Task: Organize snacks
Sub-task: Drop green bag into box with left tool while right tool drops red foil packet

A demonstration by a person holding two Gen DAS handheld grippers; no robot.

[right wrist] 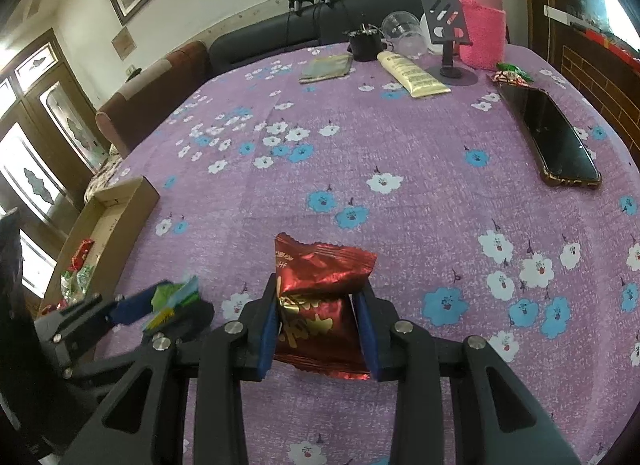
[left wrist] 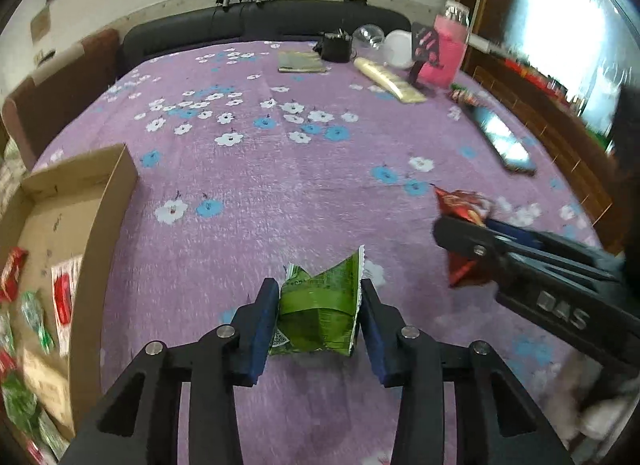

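My left gripper point(left wrist: 319, 297) is shut on a green snack packet point(left wrist: 320, 307), crumpled between its blue pads, above the purple flowered tablecloth point(left wrist: 280, 193). My right gripper point(right wrist: 320, 297) is shut on a red foil snack packet point(right wrist: 320, 289). In the left wrist view the right gripper point(left wrist: 460, 233) shows at the right with the red packet point(left wrist: 464, 205). In the right wrist view the left gripper point(right wrist: 160, 305) shows at the lower left with the green packet point(right wrist: 172, 297). A shallow cardboard box point(left wrist: 100, 201) at the left holds several red and green snacks point(left wrist: 64, 297); it also shows in the right wrist view point(right wrist: 116, 209).
At the far side stand a pink-sleeved jar point(right wrist: 482, 25), a phone stand point(right wrist: 452, 45), a cream tube point(right wrist: 412, 75), a black cup point(right wrist: 364, 43), a clear lid point(right wrist: 402, 31) and a flat packet point(right wrist: 326, 67). A phone point(right wrist: 552, 137) lies at the right, two small candies point(right wrist: 510, 73) behind it. A sofa point(right wrist: 280, 33) lies beyond.
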